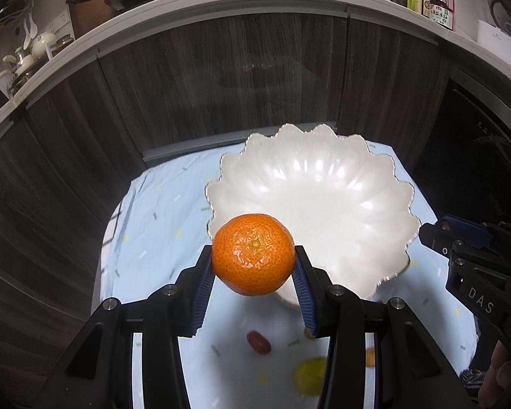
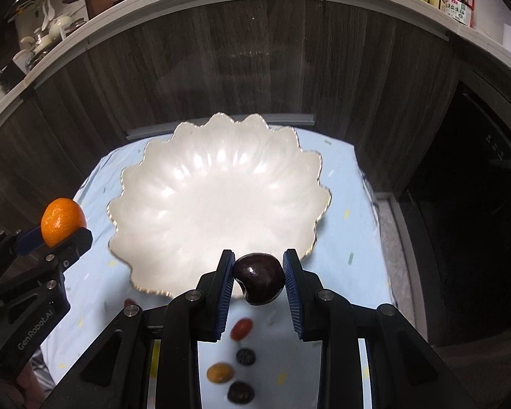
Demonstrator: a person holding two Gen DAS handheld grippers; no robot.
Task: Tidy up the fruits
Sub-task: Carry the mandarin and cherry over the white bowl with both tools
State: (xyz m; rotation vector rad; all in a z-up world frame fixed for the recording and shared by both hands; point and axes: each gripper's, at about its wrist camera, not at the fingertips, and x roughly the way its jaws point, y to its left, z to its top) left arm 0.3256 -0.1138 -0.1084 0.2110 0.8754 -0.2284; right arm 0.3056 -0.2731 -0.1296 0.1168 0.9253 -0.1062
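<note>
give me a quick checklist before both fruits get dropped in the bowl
1. Left gripper grip on the mandarin: both pads press its sides. Ok.
2. Right gripper grip on the dark cherry: clamped between both pads. Ok.
3. White scalloped bowl free to receive fruit: nothing in it. Ok.
4. Fruits over the bowl: the mandarin and cherry both sit at the near rim, not yet past it. Not ok.
5. Grippers clear of each other: they are apart, on opposite sides of the bowl. Ok.
6. Fruit left on the blue cloth: a red grape tomato and other small fruits remain. Not ok.
</note>
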